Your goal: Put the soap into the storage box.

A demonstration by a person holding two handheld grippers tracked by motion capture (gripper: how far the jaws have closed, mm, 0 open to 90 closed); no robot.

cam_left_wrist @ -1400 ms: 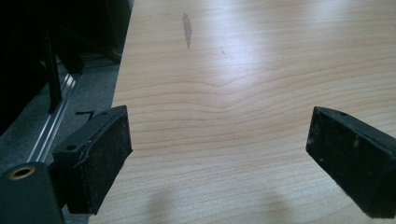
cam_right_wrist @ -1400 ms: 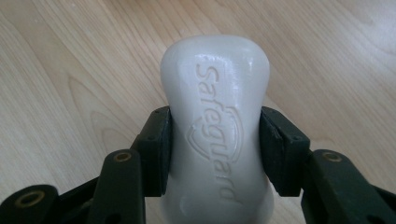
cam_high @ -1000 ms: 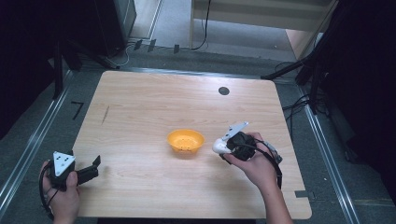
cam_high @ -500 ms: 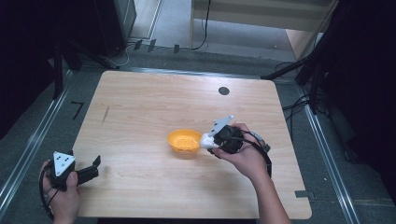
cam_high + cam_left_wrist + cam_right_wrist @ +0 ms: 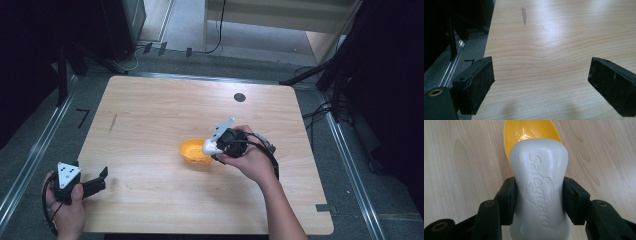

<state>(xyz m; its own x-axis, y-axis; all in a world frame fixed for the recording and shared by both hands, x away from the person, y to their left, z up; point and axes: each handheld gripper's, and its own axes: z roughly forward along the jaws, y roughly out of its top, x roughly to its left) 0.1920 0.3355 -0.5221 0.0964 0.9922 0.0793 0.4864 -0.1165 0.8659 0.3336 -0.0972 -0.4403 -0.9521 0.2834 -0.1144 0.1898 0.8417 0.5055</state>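
High view, left claw [image 5: 102, 179]: near-left corner of desk [image 5: 150, 115], in the person's hand, low over the wood.
Left gripper view: jaws wide apart, nothing between them, bare desk grain ahead.
Right gripper view, right claw [image 5: 539, 195]: jaws clamped on both sides of a white soap bar [image 5: 539, 187], "Safeguard" embossed on top.
Soap position: front end over near rim of orange bowl [image 5: 524, 131].
Bowl: about mid-desk, slightly toward near edge; soap [image 5: 210, 147] at its right rim.
Far edge: small black round mark [image 5: 239, 97] on desk.
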